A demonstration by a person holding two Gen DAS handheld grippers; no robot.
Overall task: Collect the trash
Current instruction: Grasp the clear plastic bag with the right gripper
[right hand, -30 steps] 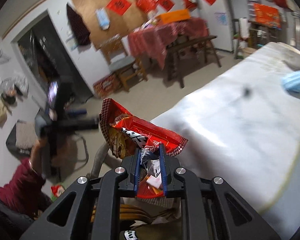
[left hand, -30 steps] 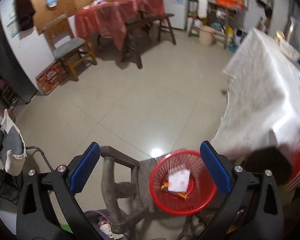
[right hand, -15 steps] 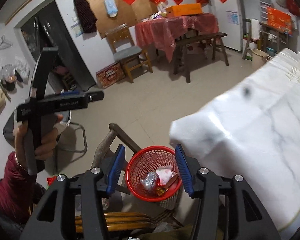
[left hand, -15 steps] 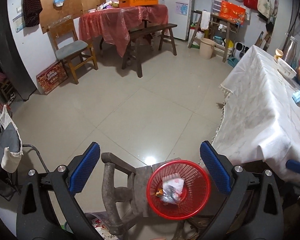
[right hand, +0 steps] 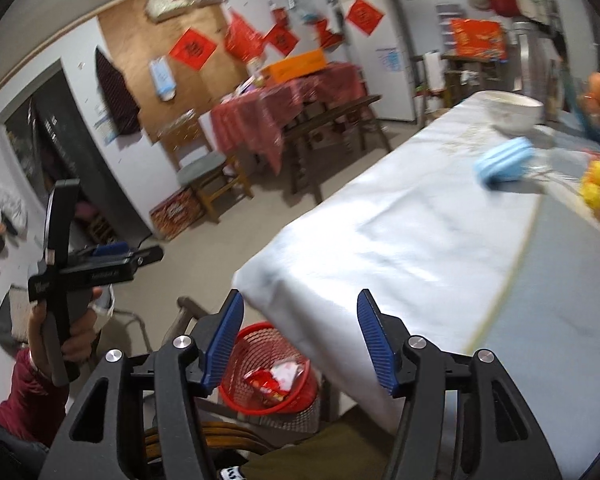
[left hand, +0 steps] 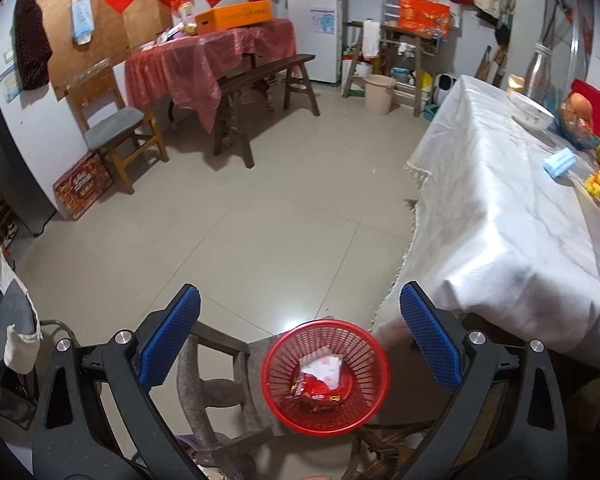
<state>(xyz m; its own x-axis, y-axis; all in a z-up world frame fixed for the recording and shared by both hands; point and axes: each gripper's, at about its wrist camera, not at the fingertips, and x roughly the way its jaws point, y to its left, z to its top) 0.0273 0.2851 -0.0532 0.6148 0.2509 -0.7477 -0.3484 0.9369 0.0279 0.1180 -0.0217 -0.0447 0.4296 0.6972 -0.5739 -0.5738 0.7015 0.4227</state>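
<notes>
A red mesh basket (left hand: 290, 394) stands on a worn wooden chair (left hand: 220, 392) beside the table. In it lie a red snack wrapper (left hand: 320, 390) and a white wrapper (left hand: 324, 366). My left gripper (left hand: 298, 336) is open and empty, held above the basket. In the right wrist view the basket (right hand: 240, 396) with the red wrapper (right hand: 264, 382) sits low between the fingers. My right gripper (right hand: 300, 340) is open and empty above the table corner. The left gripper also shows in the right wrist view (right hand: 140, 258), held in a hand.
A white-clothed table (left hand: 500, 216) fills the right, with a blue packet (left hand: 559, 162), a white bowl (left hand: 532, 114), fruit and a bottle at its far end. A red-clothed table (left hand: 204, 60), bench (left hand: 260, 80) and chair (left hand: 112, 120) stand across the tiled floor.
My right gripper opened and dropped the red snack wrapper into the basket, then swung up toward the table. My left gripper stayed open and tilted up slightly.
</notes>
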